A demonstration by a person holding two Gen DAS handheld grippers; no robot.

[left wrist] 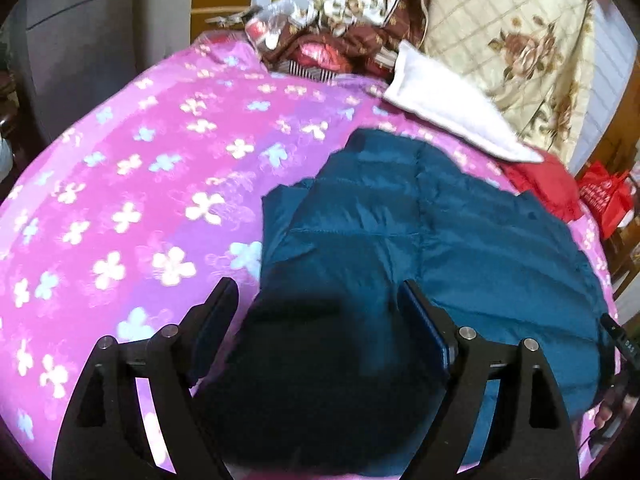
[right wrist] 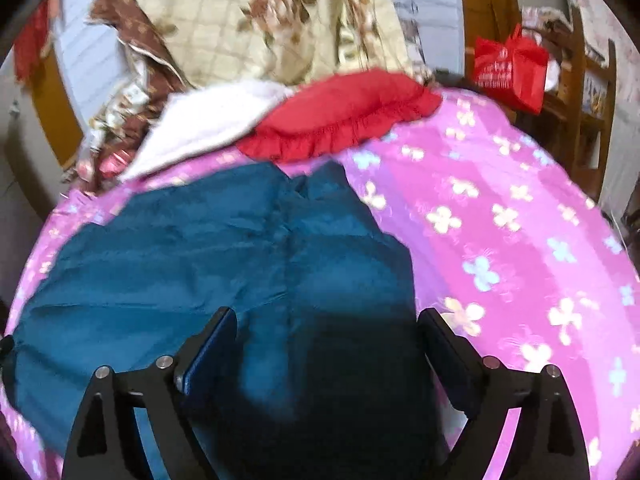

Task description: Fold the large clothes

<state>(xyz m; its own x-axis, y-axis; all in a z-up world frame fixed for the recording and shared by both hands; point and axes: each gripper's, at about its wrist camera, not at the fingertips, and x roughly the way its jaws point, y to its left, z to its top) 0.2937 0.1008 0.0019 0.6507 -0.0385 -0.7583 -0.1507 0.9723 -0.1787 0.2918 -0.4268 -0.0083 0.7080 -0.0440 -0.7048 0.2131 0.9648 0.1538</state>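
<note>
Pink floral bedspread (left wrist: pixel 120 184) is covering the bed; red ruffled pillow (right wrist: pixel 340 116), white towel (left wrist: pixel 444 108), cream floral quilt (left wrist: pixel 520 40) piling behind; red bag (right wrist: pixel 512 68) sitting on wooden chair.

A teal-blue quilted jacket (left wrist: pixel 400 220) lies on a pink and purple striped bedsheet (left wrist: pixel 140 168) strewn with white and pale-blue flowers. At twelve o'clock: red ruffled pillow (right wrist: pixel 340 116), white cloth (left wrist: pixel 444 108), cream rose-print quilt (left wrist: pixel 520 40).

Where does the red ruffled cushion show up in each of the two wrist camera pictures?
Left wrist view: the red ruffled cushion sits at the right edge, mostly hidden, between the white fleecy cloth and the teal padded jacket.
Right wrist view: the cushion lies upper centre, fully visible, beyond the jacket.
Shared landmark: the red shopping bag beside the bed.
</note>
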